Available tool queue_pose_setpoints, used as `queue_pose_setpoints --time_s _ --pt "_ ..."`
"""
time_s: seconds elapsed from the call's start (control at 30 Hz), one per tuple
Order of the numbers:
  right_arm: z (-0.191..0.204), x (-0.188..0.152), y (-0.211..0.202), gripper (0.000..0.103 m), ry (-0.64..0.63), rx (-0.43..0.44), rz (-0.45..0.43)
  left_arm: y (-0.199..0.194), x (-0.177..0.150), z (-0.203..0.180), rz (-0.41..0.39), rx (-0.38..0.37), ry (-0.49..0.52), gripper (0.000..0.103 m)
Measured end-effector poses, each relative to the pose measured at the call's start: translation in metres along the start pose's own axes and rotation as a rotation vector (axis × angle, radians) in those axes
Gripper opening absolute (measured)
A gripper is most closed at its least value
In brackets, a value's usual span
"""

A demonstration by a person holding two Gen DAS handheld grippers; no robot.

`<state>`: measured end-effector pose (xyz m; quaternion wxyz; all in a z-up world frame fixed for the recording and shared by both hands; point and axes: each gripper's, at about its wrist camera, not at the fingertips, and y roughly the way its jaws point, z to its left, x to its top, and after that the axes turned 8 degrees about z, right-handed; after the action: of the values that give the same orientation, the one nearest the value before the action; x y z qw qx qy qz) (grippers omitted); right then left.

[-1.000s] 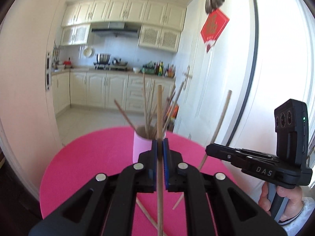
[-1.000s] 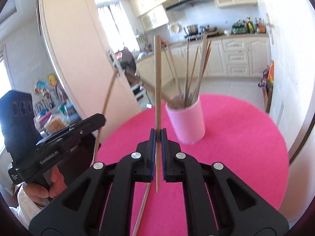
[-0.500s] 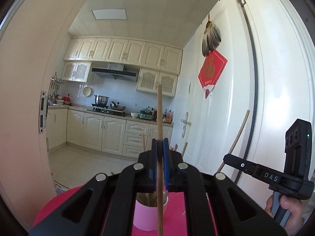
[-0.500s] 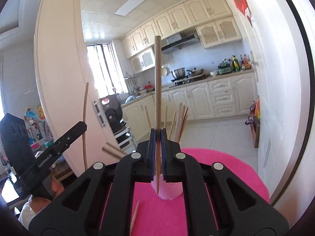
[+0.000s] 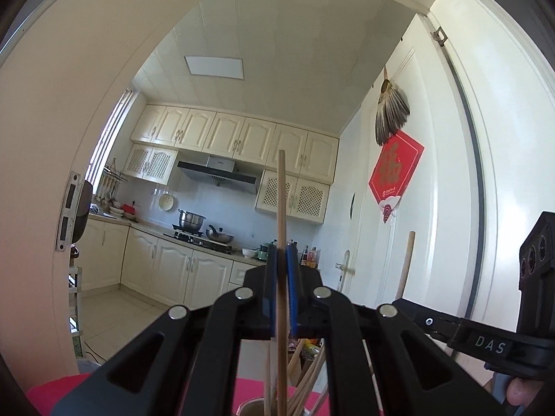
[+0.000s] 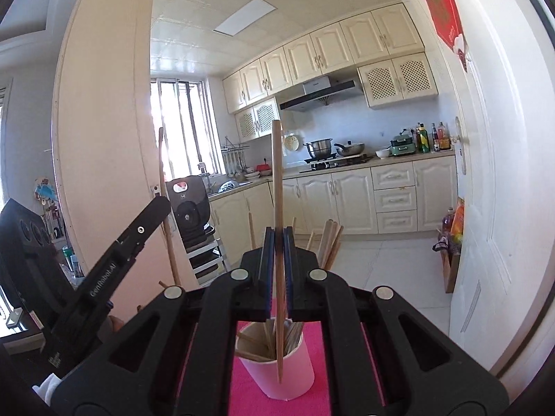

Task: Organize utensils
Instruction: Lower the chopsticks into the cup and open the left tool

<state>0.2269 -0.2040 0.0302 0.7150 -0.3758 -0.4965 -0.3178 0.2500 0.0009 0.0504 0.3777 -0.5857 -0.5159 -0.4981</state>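
My left gripper (image 5: 281, 277) is shut on a wooden chopstick (image 5: 281, 215) held upright; its lower end reaches down by the pink cup (image 5: 256, 408), whose rim shows at the bottom edge. My right gripper (image 6: 277, 260) is shut on another wooden chopstick (image 6: 276, 180), also upright, its lower tip hanging in front of the pink cup (image 6: 277, 371), which holds several chopsticks. Each gripper shows in the other's view: the right one (image 5: 485, 343) at the right, the left one (image 6: 114, 270) at the left. Both are raised above the cup.
The cup stands on a round table with a pink cloth (image 6: 249, 391). A white door (image 6: 492, 187) is close on the right and a cream wall edge (image 6: 104, 138) on the left. The kitchen counter (image 6: 347, 166) lies beyond.
Both grippers have risen and tilted upward with their chopsticks. The table has dropped out of most of the view and the cup now sits close below both grippers.
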Motion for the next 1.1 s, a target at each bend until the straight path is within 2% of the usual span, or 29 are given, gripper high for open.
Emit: queue_pose_setpoints --time_s 0.23,0.5,0.6,0.73,0.93,1.1 --pt "0.0 0.004 0.017 0.005 -0.007 0.022 0.0 0.017 -0.01 0.012 -0.016 0.035 -0.038 0.006" --pt "-0.001 0.025 0.007 0.005 -0.002 0.05 -0.057 0.014 -0.01 0.014 -0.081 0.074 -0.061 0.006" --pt "0.0 0.026 0.008 0.005 -0.012 0.053 -0.066 0.012 -0.007 0.023 -0.099 0.08 -0.138 0.006" --pt "-0.003 0.021 0.015 0.005 -0.015 0.05 -0.056 0.007 -0.004 0.023 -0.132 0.093 -0.113 0.006" --pt "-0.006 0.014 0.021 0.005 -0.013 0.059 -0.046 0.001 -0.004 0.038 -0.144 0.097 -0.172 0.006" --pt "-0.005 0.008 0.023 0.005 -0.008 0.07 -0.031 0.002 -0.012 0.031 -0.138 0.105 -0.134 0.006"
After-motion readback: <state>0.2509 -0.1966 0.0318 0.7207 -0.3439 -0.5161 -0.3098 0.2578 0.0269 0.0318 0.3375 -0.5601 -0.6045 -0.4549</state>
